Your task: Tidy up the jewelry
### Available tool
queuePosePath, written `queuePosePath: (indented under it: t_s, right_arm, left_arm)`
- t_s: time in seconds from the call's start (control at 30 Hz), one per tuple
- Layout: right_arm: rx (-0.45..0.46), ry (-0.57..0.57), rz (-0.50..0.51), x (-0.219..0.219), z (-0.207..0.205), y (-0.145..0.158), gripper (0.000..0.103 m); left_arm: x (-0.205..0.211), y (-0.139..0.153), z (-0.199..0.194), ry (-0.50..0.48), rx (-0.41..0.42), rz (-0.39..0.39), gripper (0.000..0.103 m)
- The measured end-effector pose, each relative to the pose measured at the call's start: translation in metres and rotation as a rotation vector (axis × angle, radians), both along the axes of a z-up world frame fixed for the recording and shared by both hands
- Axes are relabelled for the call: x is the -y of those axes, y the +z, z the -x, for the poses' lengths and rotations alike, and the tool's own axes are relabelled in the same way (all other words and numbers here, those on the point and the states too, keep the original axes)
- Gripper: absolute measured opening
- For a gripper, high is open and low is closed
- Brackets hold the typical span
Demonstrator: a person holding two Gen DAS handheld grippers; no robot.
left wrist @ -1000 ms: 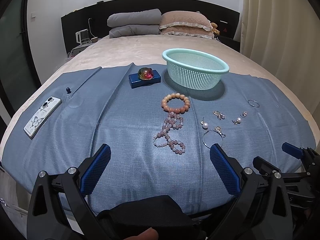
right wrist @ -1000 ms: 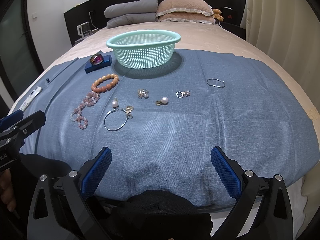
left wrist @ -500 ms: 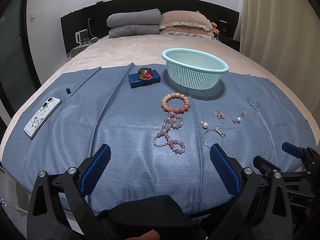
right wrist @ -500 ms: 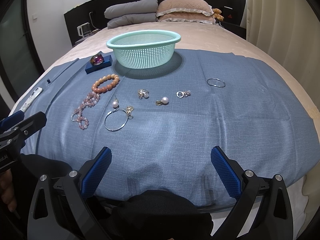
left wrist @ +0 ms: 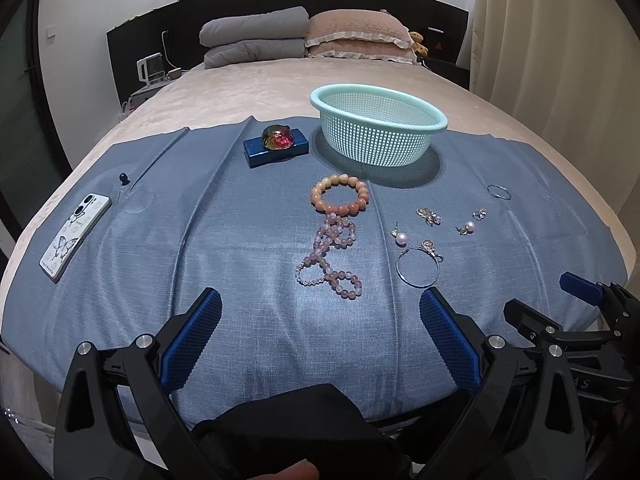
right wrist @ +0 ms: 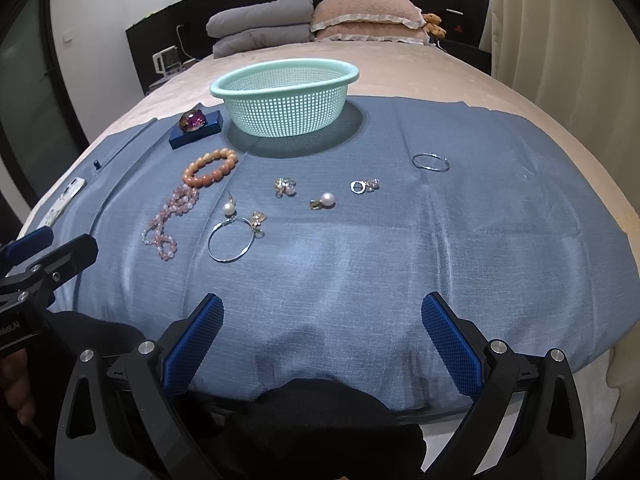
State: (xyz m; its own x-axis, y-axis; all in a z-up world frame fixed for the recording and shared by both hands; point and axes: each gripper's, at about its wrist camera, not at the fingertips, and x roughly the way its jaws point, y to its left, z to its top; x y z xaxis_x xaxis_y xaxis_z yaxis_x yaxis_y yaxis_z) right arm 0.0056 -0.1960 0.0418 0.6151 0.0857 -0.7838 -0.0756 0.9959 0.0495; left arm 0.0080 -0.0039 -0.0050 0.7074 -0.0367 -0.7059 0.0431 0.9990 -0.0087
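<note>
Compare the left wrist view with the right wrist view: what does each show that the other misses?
Only the left wrist view shows the whole phone with its butterfly case and the left gripper head-on, open and empty. Only the right wrist view shows the right gripper head-on, also open and empty, plus the wide bare stretch of blue cloth right of the small thin ring. Both share the mint basket, the orange bead bracelet, the pink bead strand, the large silver hoop, the pearl earrings and the blue box with a gem on top.
</note>
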Motion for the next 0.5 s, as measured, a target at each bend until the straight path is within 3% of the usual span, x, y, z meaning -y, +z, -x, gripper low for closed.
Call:
queuePosePath:
  t_s: [0.13,0.4,0.5]
  right_arm:
    - [0.005,-0.020,-0.002,0.006,-0.003,0.002,0.095]
    - [-0.009,-0.052,0.001,0.029,-0.033,0.009,0.095]
    - [0.002,-0.067,0.014,0.037,-0.049,0.016,0.095]
  left_arm:
    - [-0.001,0.004,-0.005,-0.023,-0.015,0.014,0.097]
    - [-0.003,0.015,-0.032,-0.040,-0.025,-0.058,0.097]
    - [-0.008,0.019,-0.050,-0.048,-0.051,-0.052,0.097]
